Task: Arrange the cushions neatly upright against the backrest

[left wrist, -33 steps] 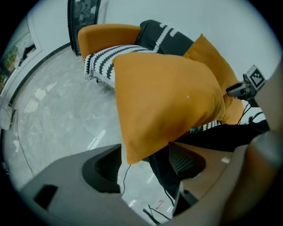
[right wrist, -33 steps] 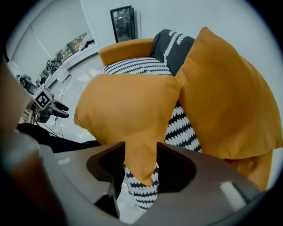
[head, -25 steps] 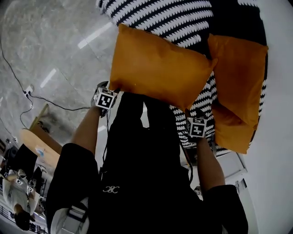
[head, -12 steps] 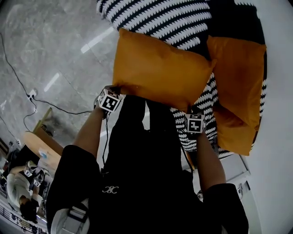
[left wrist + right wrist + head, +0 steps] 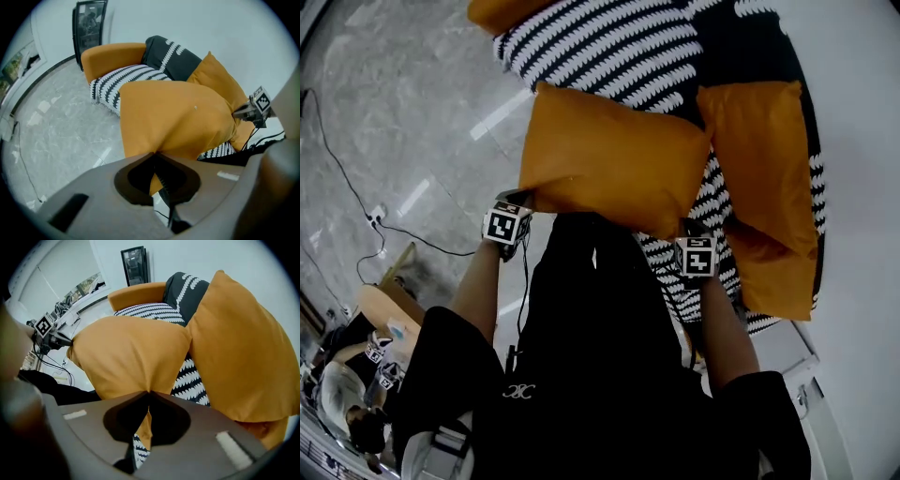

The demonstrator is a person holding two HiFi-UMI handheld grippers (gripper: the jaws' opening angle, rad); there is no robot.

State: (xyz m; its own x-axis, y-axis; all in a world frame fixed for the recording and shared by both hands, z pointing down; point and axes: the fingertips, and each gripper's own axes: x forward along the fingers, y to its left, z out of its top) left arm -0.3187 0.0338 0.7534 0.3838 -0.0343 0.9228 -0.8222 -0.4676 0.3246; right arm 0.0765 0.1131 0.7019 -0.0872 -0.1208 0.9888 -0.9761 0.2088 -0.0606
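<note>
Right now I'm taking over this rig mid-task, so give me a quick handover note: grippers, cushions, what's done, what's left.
Left gripper: jaws shut on the left corner of the near cushion.
Right gripper: jaws shut on its right corner.
It is held at the front of the striped seat.
Done: second cushion stands against the backrest.
Left: set the held one upright beside it, then release.
</note>
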